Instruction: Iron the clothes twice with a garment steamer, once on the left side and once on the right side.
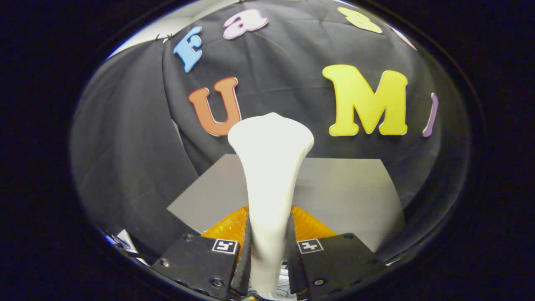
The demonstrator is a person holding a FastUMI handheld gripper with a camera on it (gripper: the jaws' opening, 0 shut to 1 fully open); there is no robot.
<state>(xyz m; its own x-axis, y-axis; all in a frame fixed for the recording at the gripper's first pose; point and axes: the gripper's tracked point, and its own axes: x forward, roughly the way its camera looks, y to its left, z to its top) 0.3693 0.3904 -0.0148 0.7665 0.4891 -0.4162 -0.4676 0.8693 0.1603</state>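
Grey table (342, 188) beyond — steamer (269, 167) clamped in gripper (268, 259)

A staged recording booth is showing here, not a lived-in room. Black cloth (125, 159) is hanging as the back and side walls, draping in loose folds and meeting at a seam. A plain grey tabletop (342, 196) is sitting in front of it, bare and evenly lit. Above the cloth's upper edge a pale wall (184, 14) is peeking through. The gripper (269, 255) is carrying 2 printed square markers, which is suggesting a data-collection setup.
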